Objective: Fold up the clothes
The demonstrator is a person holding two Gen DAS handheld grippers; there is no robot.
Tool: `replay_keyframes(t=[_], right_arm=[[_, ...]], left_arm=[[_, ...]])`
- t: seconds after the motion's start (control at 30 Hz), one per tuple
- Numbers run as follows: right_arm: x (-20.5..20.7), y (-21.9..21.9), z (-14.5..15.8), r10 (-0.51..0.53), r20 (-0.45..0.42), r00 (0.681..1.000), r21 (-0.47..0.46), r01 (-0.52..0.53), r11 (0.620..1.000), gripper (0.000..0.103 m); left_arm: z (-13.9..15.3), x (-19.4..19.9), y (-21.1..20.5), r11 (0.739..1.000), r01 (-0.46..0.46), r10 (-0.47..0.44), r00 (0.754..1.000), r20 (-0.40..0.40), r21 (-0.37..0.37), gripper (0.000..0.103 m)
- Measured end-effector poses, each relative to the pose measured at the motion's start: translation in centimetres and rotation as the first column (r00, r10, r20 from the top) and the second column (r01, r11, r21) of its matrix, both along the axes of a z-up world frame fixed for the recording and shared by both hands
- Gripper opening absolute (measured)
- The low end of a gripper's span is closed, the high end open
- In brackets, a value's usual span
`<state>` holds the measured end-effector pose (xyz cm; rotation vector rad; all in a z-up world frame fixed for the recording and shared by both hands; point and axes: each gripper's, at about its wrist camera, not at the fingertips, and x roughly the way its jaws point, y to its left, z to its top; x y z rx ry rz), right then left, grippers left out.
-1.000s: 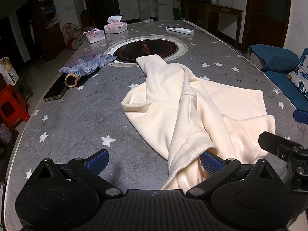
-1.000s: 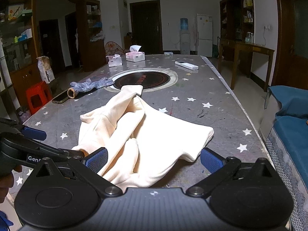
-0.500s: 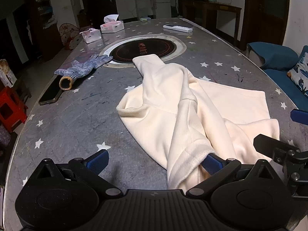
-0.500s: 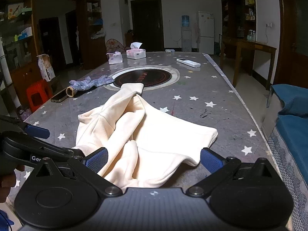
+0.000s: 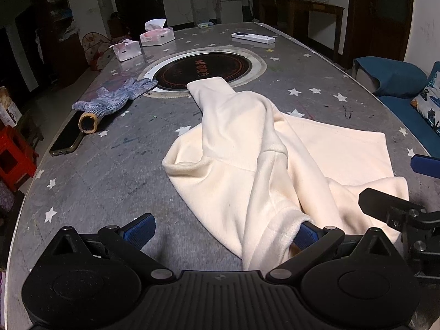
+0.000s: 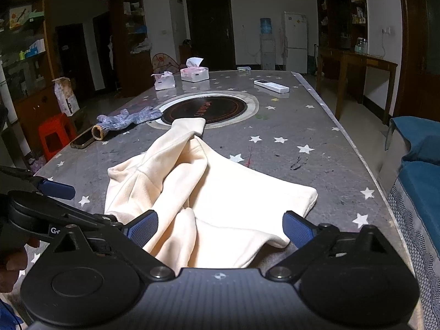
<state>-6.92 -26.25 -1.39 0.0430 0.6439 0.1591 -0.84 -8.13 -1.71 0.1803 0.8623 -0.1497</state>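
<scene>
A cream sweatshirt [image 5: 247,148] lies crumpled on the grey star-patterned table [image 5: 110,181], with one sleeve reaching up to the round cooktop [image 5: 202,68]. My left gripper [image 5: 224,231] is open at the near edge, and a sleeve cuff [image 5: 283,228] drapes over its right finger [image 5: 308,232]. My right gripper [image 6: 220,228] is also open, its fingers either side of the sweatshirt's [image 6: 220,192] near hem, holding nothing. The right gripper [image 5: 390,211] also shows at the right edge of the left wrist view.
A blue knit glove [image 5: 115,100] and a dark phone [image 5: 66,140] lie at the table's left. Two tissue boxes [image 5: 156,34] and a white remote [image 5: 253,38] sit at the far end. A blue sofa [image 6: 418,170] stands on the right, a red stool [image 6: 53,134] on the left.
Both grippers have drifted slightly and stay open. The sweatshirt keeps the same shape on the table.
</scene>
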Motion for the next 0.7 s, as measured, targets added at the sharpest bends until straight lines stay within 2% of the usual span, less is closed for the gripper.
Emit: replay_keyframes(t=[0.4,0.7], right_arm=[[1.4,-0.4,0.0,0.006,-0.015,1.0,0.019,-0.005,1.0,0.089],[3.0,-0.5,0.5,0.043,-0.025,0.999,0.05,-0.041,0.998,0.075]], left_arm=[[-0.2,1.3,-0.2,1.0,0.008,-0.008,1.0,-0.003,0.0,0.103],[0.2,2.0,-0.1,1.0,0.022,-0.022,1.0,0.013,-0.005,0.102]])
